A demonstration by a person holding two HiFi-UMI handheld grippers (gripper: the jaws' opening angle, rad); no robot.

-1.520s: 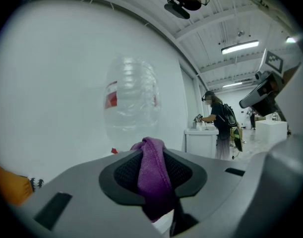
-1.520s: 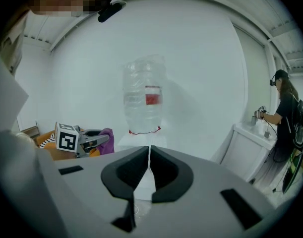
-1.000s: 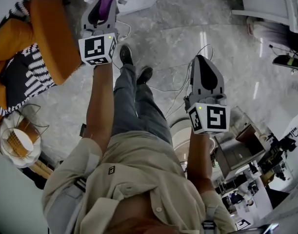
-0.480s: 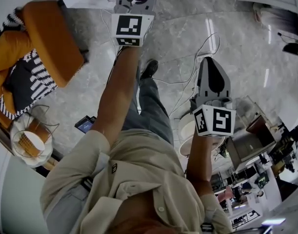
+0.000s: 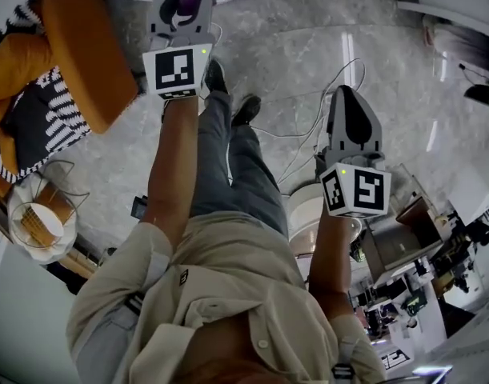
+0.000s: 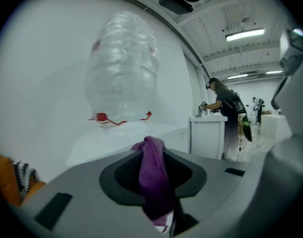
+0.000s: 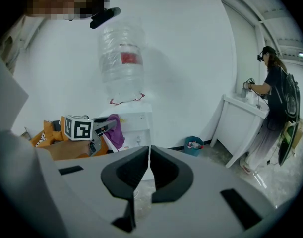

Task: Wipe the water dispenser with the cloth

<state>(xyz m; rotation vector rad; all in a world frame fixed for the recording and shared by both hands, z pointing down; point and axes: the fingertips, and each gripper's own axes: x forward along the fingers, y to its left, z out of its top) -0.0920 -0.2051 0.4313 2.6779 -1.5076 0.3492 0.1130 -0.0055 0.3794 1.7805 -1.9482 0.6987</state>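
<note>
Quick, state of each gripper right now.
Left gripper: closed on the purple cloth.
Right gripper: closed, nothing between its jaws.

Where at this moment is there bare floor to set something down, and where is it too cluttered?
Barest: the marble floor ahead of the right gripper, right of the person's shoes. Also the floor strip between the water dispenser and the blue bin. Crowded: the left, with orange chair and wire basket; the lower right, with packed equipment.
</note>
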